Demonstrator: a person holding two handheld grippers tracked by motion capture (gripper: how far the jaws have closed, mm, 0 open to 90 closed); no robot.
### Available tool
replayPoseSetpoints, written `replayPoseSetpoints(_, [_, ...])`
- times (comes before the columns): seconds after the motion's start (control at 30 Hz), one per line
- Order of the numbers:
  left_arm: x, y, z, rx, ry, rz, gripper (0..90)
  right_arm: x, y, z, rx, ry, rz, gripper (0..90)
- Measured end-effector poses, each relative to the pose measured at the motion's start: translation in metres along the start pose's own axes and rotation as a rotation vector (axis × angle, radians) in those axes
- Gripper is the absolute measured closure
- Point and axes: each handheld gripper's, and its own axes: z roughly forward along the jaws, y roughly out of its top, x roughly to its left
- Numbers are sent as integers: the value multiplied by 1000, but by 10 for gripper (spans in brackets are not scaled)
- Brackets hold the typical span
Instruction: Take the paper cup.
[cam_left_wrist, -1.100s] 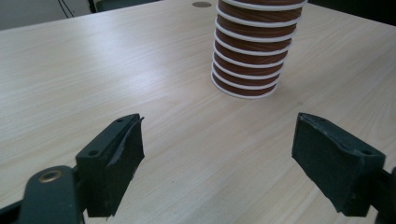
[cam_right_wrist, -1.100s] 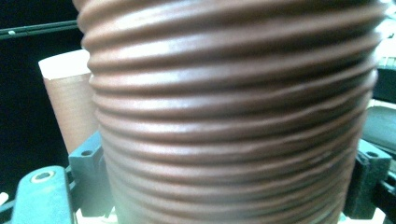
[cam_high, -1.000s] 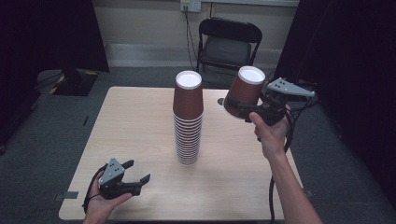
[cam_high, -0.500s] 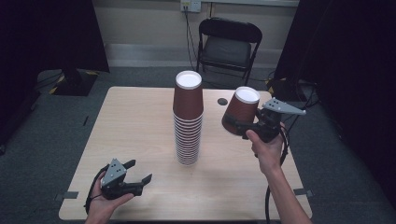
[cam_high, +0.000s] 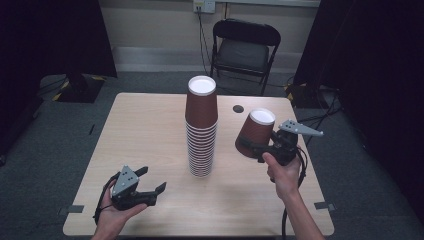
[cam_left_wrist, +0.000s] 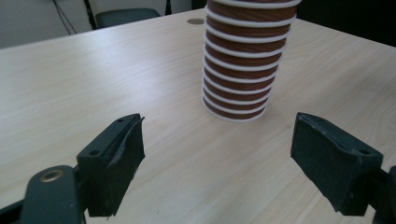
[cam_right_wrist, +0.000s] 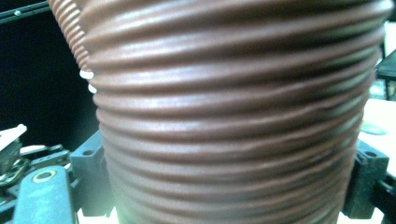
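Cup (cam_high: 256, 131) in hand, inverted and tilted, was where the work stood: the right gripper (cam_high: 257, 148) had its fingers (cam_right_wrist: 88, 177) clenched on the ribbed brown wall of a single paper cup, white base up, held just above the table (cam_high: 150, 130) to the right of the tall cup stack (cam_high: 201, 127). In the right gripper view the ribbed wall bulged between the two pads, both pressed against it. The left gripper (cam_high: 150, 186) rested in an upturned hand near the table's front left corner, its fingers (cam_left_wrist: 114, 163) released and wide apart with nothing between them, pointing toward the foot of the stack.

The step looked like setting this cup down on the table, well apart from the stack. To do it well, the cup would need levelling first, so that its whole rim met the wood at once rather than one edge. The grip should stay light; the thin wall would buckle under more squeeze. Only once the rim sat flat should the fingers part, then draw straight back so they did not drag the cup or swing into the stack beside it.
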Motion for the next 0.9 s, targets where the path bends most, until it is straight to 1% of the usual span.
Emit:
replayPoseSetpoints(0.07, [-3, 4, 4, 2, -25, 5, 165, 0, -4, 0, 9, 6, 16, 141])
replayPoseSetpoints(0.1, [-5, 6, 6, 10, -32, -6, 165, 0, -6, 0, 8, 12, 21, 141])
replayPoseSetpoints(0.13, [-5, 6, 6, 10, -32, -6, 174, 0, -6, 0, 8, 12, 21, 141])
replayPoseSetpoints(0.17, [-8, 9, 10, 15, -46, -11, 174, 1, -8, 0, 7, 15, 28, 141])
replayPoseSetpoints(0.2, [-11, 13, 14, 12, -60, -12, 174, 1, -12, 0, 11, 25, 40, 141])
replayPoseSetpoints(0.23, [-13, 15, 15, 5, -61, -2, 175, 1, -13, 0, 11, 28, 40, 141])
replayPoseSetpoints(0.27, [-16, 17, 17, -8, -71, -1, 174, 1, -15, 0, 12, 32, 49, 141])
replayPoseSetpoints(0.3, [-18, 19, 20, -12, -90, -3, 167, 1, -17, 0, 13, 37, 56, 141])
replayPoseSetpoints(0.33, [-20, 21, 22, -18, -92, -9, 166, 2, -19, 1, 14, 40, 62, 141])
replayPoseSetpoints(0.37, [-22, 23, 24, -30, -88, -5, 175, 2, -22, 1, 18, 44, 66, 141])
replayPoseSetpoints(0.4, [-24, 24, 27, -35, -105, -7, 175, 2, -24, 2, 22, 46, 70, 141])
replayPoseSetpoints(0.43, [-27, 26, 29, -38, -115, 0, 163, 3, -27, 2, 27, 49, 74, 141])
replayPoseSetpoints(0.47, [-29, 28, 31, -50, -117, 17, 162, 2, -29, 3, 29, 56, 86, 142])
replayPoseSetpoints(0.5, [-32, 29, 33, -66, -123, 20, 169, 3, -32, 4, 34, 65, 98, 142])
replayPoseSetpoints(0.57, [-38, 32, 36, -88, -141, 49, 171, 4, -37, 6, 44, 66, 102, 142])
replayPoseSetpoints(0.6, [-38, 32, 36, -88, -141, 49, 179, 4, -37, 6, 44, 66, 102, 142])
replayPoseSetpoints(0.63, [-43, 32, 39, -104, -145, 57, 179, 5, -39, 7, 48, 72, 103, 142])
replayPoseSetpoints(0.7, [-52, 33, 46, -111, -169, 64, 182, 9, -45, 9, 47, 75, 104, 142])
replayPoseSetpoints(0.77, [-57, 34, 50, -121, -190, 68, 188, 10, -48, 9, 42, 84, 119, 142])
replayPoseSetpoints(0.8, [-57, 34, 50, -121, -190, 68, 204, 10, -48, 9, 42, 84, 119, 142])
replayPoseSetpoints(0.83, [-61, 35, 53, -134, -210, 85, 232, 13, -51, 10, 49, 89, 108, 142])
replayPoseSetpoints(0.87, [-62, 36, 55, -143, -230, 83, 239, 14, -52, 10, 49, 91, 109, 142])
replayPoseSetpoints(0.9, [-63, 37, 56, -146, -235, 80, 241, 16, -53, 10, 50, 95, 107, 142])
